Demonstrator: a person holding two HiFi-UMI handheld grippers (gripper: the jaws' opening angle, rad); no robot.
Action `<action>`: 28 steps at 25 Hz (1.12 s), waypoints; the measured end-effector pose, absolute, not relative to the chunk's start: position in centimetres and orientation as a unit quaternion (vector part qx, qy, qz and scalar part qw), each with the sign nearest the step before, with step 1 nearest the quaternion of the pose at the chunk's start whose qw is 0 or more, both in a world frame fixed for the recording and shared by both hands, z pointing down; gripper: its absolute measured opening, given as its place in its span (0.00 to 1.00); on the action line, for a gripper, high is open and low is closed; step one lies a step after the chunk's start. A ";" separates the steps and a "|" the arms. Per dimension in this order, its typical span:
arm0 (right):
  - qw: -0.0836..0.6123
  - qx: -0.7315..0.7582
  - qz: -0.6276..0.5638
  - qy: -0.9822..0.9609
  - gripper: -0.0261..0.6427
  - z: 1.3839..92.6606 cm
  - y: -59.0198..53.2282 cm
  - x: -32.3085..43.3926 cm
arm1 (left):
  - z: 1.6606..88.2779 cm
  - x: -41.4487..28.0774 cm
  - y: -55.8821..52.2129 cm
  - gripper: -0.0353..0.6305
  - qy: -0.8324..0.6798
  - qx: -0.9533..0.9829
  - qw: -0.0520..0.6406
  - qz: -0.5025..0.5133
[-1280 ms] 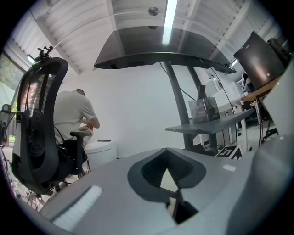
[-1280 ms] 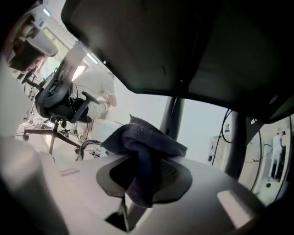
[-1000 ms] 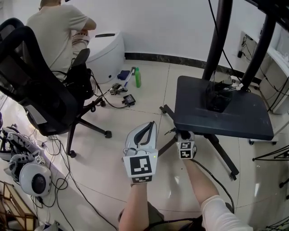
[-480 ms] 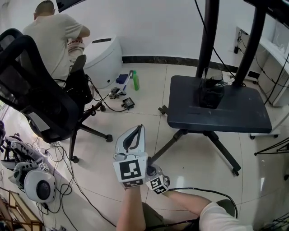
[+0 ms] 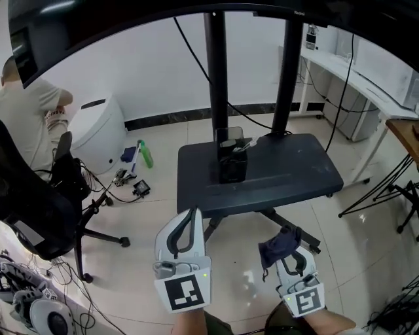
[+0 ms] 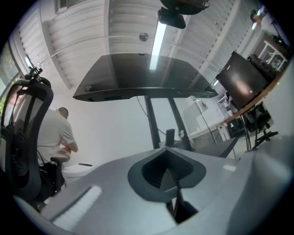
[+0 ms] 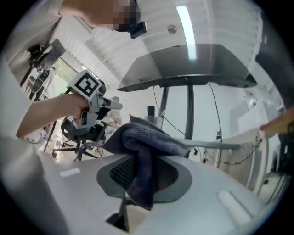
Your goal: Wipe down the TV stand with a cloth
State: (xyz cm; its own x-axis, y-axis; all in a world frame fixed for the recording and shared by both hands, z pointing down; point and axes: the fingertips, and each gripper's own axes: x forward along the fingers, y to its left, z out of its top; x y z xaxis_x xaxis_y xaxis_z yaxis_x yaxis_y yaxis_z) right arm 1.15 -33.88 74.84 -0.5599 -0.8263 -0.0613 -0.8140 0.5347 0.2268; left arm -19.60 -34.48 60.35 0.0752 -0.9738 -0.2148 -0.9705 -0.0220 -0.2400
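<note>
A dark blue cloth (image 5: 277,244) is held fast between the jaws of the right gripper (image 5: 289,260), bunched up and draped over the jaw tips. In the right gripper view its folds are seen hanging down across the jaw faces. The cloth is kept off the TV stand (image 5: 262,173), in the air above the tiled floor (image 5: 131,216), just in front of the near edge of the stand's dark shelf and towards that shelf's near right corner. No contact between cloth and shelf is seen. The left gripper (image 5: 188,221) is held level with the right one, before the near left corner of the shelf. Its jaws are pressed together and nothing is caught between them. Two black posts (image 5: 216,78) are seen rising from the far part of the shelf to a dark screen (image 5: 131,16) at the top. A small black box (image 5: 231,162) is set at the foot of the left post, near the middle of the shelf. On the floor to the left, a green bottle (image 5: 145,154), a white rounded unit (image 5: 98,131) and a black office chair (image 5: 33,209) are found, and a seated person (image 5: 26,111) is partly seen beyond the chair.
</note>
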 end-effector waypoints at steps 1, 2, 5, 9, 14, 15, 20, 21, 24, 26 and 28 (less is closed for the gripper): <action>0.026 0.479 -0.107 -0.871 0.16 73.2 -32.9 2.7 | 60.3 -18.0 -34.7 0.41 0.672 -0.722 0.166 -0.007; -0.004 0.487 -0.120 -0.865 0.16 70.6 -32.2 4.0 | 60.2 -16.6 -34.9 0.41 0.664 -0.728 0.169 -0.008; -0.056 0.512 -0.191 -0.836 0.16 64.4 -30.7 7.4 | 59.2 -13.5 -34.4 0.41 0.644 -0.744 0.181 -0.009; 0.012 0.499 -0.120 -0.858 0.16 70.2 -33.5 8.5 | 58.7 -10.7 -33.9 0.41 0.632 -0.758 0.164 -0.004; 0.031 0.479 -0.096 -0.872 0.16 79.9 -48.6 7.3 | 59.8 -9.8 -35.3 0.41 0.643 -0.750 0.151 -0.006; 0.008 0.473 -0.133 -0.871 0.16 79.1 -51.8 7.0 | 59.8 -9.6 -35.5 0.41 0.646 -0.748 0.152 -0.008; -0.032 0.485 -0.168 -0.858 0.16 73.3 -60.9 6.5 | 59.3 -9.7 -35.5 0.41 0.661 -0.732 0.166 -0.020; -0.037 0.486 -0.167 -0.857 0.16 72.7 -61.5 6.3 | 59.1 -9.9 -35.3 0.41 0.664 -0.728 0.169 -0.023; -0.017 0.487 -0.161 -0.859 0.16 75.4 -63.6 5.7 | 59.0 -10.4 -34.7 0.41 0.672 -0.718 0.178 -0.033; 0.015 0.489 -0.128 -0.863 0.16 82.0 -65.9 5.4 | 59.1 -10.8 -34.4 0.41 0.674 -0.715 0.185 -0.037; 0.058 0.478 -0.073 -0.874 0.16 92.7 -68.4 5.1 | 59.3 -11.3 -34.2 0.41 0.676 -0.711 0.190 -0.044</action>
State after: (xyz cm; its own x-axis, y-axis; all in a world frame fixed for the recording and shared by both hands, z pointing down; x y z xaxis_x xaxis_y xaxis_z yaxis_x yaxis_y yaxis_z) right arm 5.15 -68.39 92.70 -0.5367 -0.8432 0.0316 -0.8264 0.5329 0.1820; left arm -11.34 -34.20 59.32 0.0821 -0.9775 -0.1942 -0.9440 -0.0139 -0.3295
